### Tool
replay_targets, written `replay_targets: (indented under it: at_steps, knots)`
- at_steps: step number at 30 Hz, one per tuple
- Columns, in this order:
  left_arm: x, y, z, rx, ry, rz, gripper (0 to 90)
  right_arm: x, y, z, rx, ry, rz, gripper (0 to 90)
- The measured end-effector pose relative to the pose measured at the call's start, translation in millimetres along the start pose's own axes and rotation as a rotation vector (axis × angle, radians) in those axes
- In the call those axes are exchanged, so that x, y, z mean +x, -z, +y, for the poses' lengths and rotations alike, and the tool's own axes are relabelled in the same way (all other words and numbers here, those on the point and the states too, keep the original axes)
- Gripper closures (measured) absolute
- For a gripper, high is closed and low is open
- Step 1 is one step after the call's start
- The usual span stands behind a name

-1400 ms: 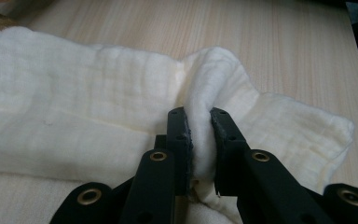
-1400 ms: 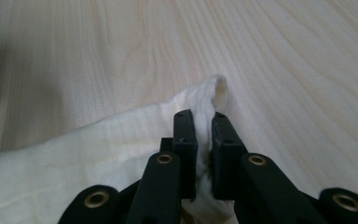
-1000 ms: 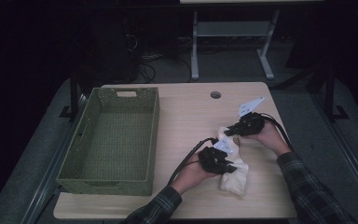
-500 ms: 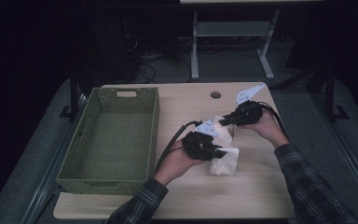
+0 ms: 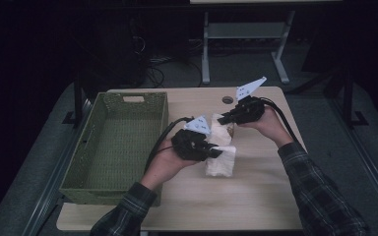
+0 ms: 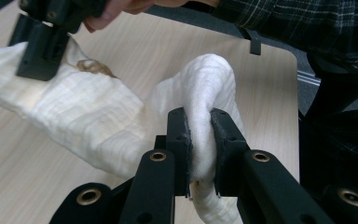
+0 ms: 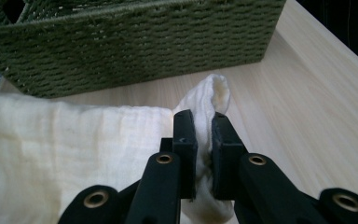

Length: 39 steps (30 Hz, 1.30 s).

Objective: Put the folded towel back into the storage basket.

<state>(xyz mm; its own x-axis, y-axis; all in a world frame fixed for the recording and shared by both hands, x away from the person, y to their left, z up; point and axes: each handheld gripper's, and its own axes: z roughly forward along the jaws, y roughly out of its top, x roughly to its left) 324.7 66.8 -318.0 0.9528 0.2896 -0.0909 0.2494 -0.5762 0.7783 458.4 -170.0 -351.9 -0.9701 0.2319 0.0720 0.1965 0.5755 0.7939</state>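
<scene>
A: Where is the cloth (image 5: 221, 156)?
B: In the high view it lies near the middle of the frame, on the pale wood surface (image 5: 256, 196), just right of the green woven basket (image 5: 115, 147). One part rests on the surface, the other part is lifted.

A: What does the left gripper (image 5: 215, 153) do?
B: Its jaws are pressed on a fold of the cloth (image 6: 205, 93). In the left gripper view this fold stands up between them at the centre of the frame.

A: And the right gripper (image 5: 225, 119)?
B: It is a little higher in the high view, at the far end of the cloth. In the right gripper view its jaws pinch a corner of the cloth (image 7: 74, 154), and the basket (image 7: 135, 42) crosses the top of the frame.

A: Is there a mark on the cloth?
B: A small brown spot shows at the upper left of the left gripper view, beside the right gripper (image 6: 39, 58).
</scene>
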Motion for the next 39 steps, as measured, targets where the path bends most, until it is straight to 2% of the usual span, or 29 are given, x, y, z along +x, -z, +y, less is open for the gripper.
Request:
replay_targets:
  at_steps: [7,8,12,14,23,32,39]
  knots:
    - [13.6,30.3,-7.0,-0.030,-0.001,-0.005,78.9,3.1,-12.4,26.3,0.009,0.019,0.004,82.5]
    - [15.4,34.6,-8.2,-0.033,-0.004,-0.006,78.9,2.6,-14.5,30.6,0.010,0.036,0.000,82.5]
    - [19.5,53.0,-14.2,-0.044,-0.008,0.001,78.9,4.4,-24.5,47.9,0.018,0.056,-0.004,82.5]
    - [20.5,63.0,-18.0,-0.045,-0.011,0.012,78.9,6.5,-29.7,56.2,0.012,0.045,0.001,82.5]
    - [27.3,103.9,-36.9,-0.071,-0.004,0.043,78.9,14.2,-57.6,88.5,0.008,0.071,0.009,82.5]
    - [31.7,134.8,-55.1,-0.075,0.019,0.091,78.9,18.4,-79.8,117.6,-0.004,0.092,0.029,82.5]
    - [33.5,152.9,-72.0,-0.060,0.040,0.123,78.9,24.5,-105.6,135.0,-0.002,0.127,0.043,82.5]
